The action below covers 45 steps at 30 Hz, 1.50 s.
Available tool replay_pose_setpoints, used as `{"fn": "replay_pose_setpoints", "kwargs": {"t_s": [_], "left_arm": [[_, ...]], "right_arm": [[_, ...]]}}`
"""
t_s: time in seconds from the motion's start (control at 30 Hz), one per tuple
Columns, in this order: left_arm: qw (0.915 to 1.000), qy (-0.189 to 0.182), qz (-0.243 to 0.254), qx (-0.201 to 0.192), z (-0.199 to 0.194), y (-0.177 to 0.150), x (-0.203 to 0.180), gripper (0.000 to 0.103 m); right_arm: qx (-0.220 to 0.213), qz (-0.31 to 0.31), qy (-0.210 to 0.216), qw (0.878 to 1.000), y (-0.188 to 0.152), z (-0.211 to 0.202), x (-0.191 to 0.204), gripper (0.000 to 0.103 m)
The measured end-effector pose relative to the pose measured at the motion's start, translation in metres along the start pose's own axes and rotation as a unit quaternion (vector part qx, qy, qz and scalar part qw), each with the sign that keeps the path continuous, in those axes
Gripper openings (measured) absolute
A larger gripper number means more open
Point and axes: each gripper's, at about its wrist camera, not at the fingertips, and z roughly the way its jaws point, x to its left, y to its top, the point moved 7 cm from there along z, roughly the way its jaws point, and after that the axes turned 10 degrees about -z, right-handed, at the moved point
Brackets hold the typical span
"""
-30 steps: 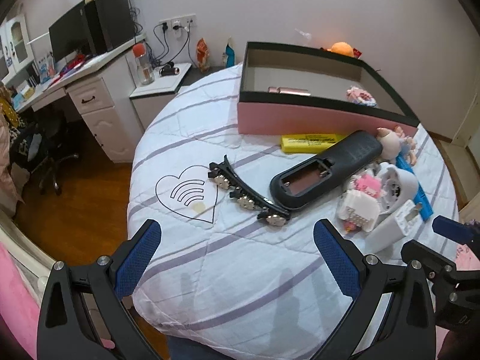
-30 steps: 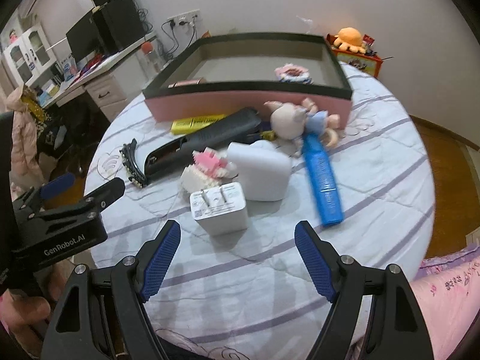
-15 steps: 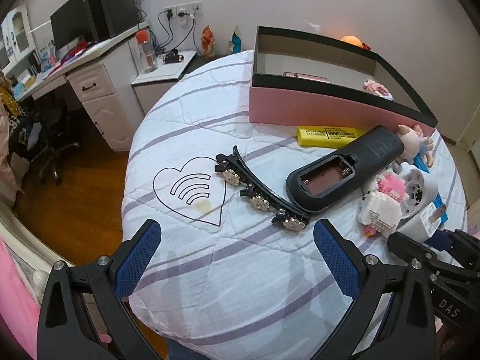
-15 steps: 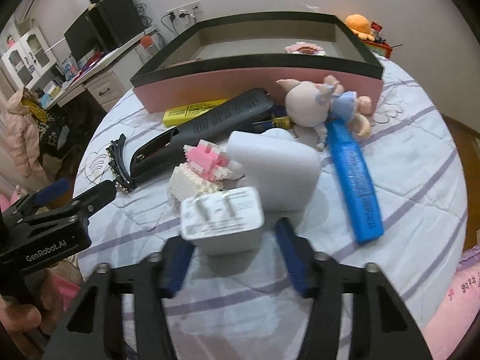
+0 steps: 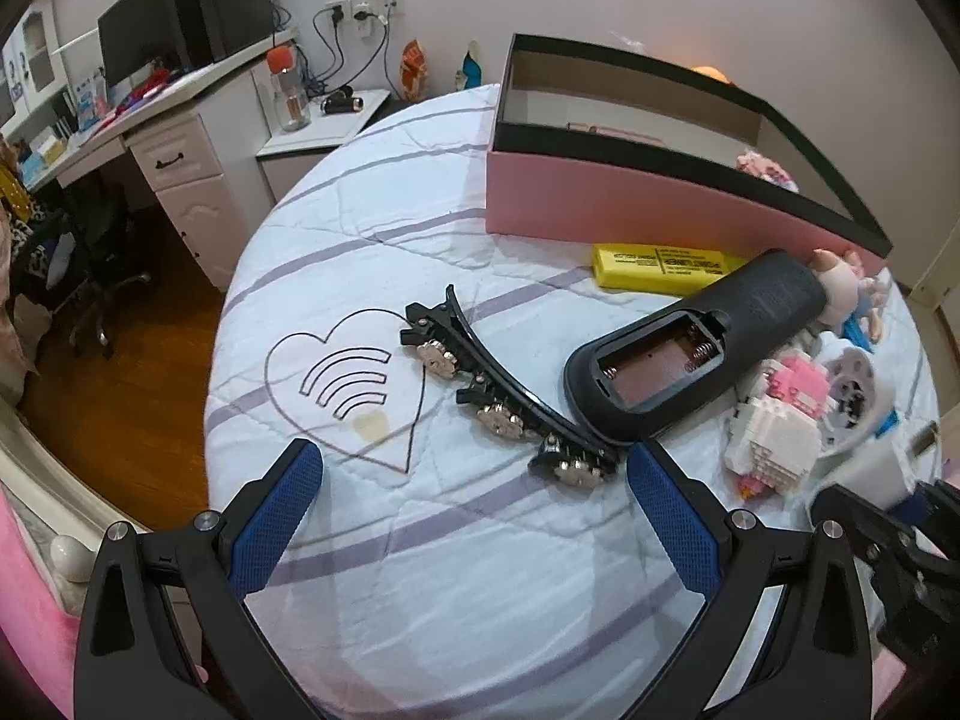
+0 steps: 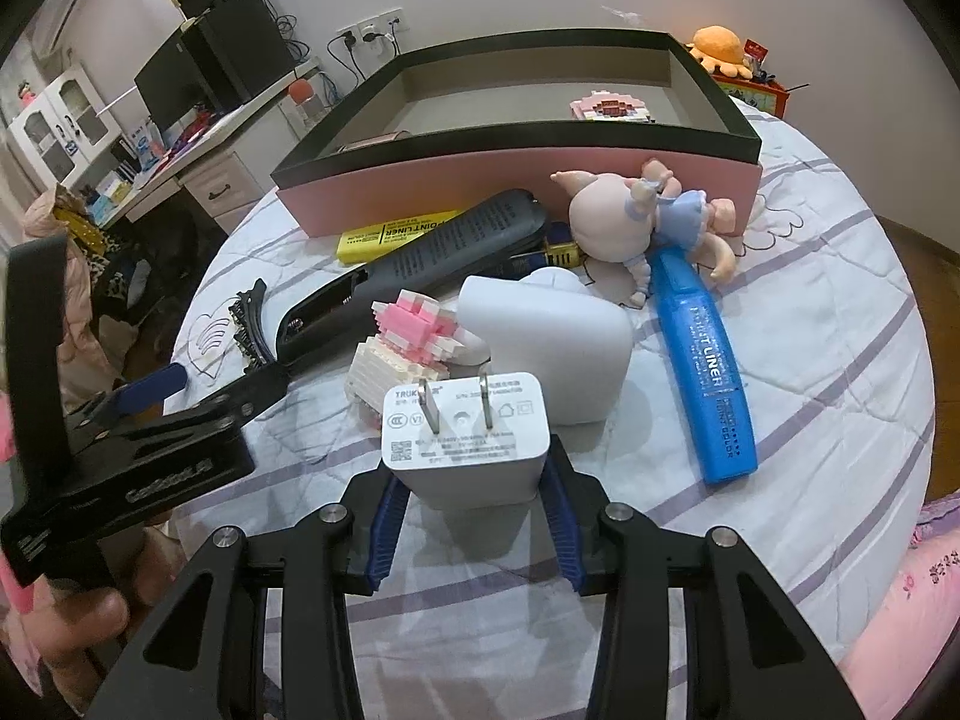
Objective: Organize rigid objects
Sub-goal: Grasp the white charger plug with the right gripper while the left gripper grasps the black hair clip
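The right claw (image 6: 474,510) has just closed on the white charger (image 6: 465,441), its face printed "TRUK…" beside two prongs. At 2 o'clock lies the blue marker (image 6: 705,360), lettered "POINT LINER"; the yellow marker (image 6: 390,234) at 11 o'clock reads the same, against the pink box (image 6: 540,180). A block toy (image 6: 408,354) crowds the charger. The left claw (image 5: 474,510) gapes, empty, with the hair clip (image 5: 504,396) at 12 o'clock, just beside the remote (image 5: 690,348).
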Motion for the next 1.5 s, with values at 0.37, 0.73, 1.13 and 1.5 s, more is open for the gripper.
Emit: {"fn": "replay_pose_setpoints", "kwargs": {"t_s": [0.37, 0.73, 1.13, 1.5], "left_arm": [[0.9996, 0.018, -0.016, -0.014, 0.01, 0.011, 0.025, 0.095], [0.9992, -0.013, -0.005, -0.038, 0.007, 0.018, 0.021, 0.022], [0.9989, -0.034, -0.005, -0.033, -0.008, 0.013, 0.012, 0.019], [0.9965, -0.061, 0.009, -0.056, -0.049, 0.041, -0.015, 0.019]], "right_arm": [[0.002, -0.009, 0.011, 1.0, 0.002, 0.0, 0.004, 0.043], [-0.002, -0.009, 0.011, 1.0, 0.005, -0.003, 0.006, 0.043], [-0.012, -0.008, 0.01, 1.0, 0.008, -0.013, 0.006, 0.043], [-0.035, -0.007, 0.007, 0.999, 0.026, -0.038, -0.003, 0.043]]}}
